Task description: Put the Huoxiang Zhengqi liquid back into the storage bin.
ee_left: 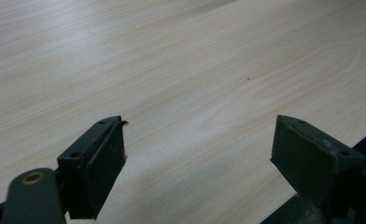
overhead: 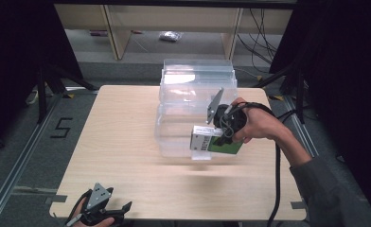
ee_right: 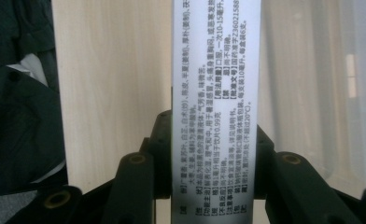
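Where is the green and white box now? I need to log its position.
In the high view, the green and white box is clamped in the right gripper, right of centre, at the clear bin's front wall.

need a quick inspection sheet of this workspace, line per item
surface: light wood table, bare apart from the bin.
job's things: green and white carton with printed text, held in the air at the front of the clear plastic bin; the bin stands at the table's far middle.
clutter: nothing seen on the table.
grippers: right gripper shut on the carton, jaws on both its sides in the right gripper view; left gripper at the near left edge, jaws apart over bare wood.
cables: black cable trails from the right gripper toward the near edge.
surroundings: grey floor with a black mark like a 5, shelving behind, loose wires at far right.
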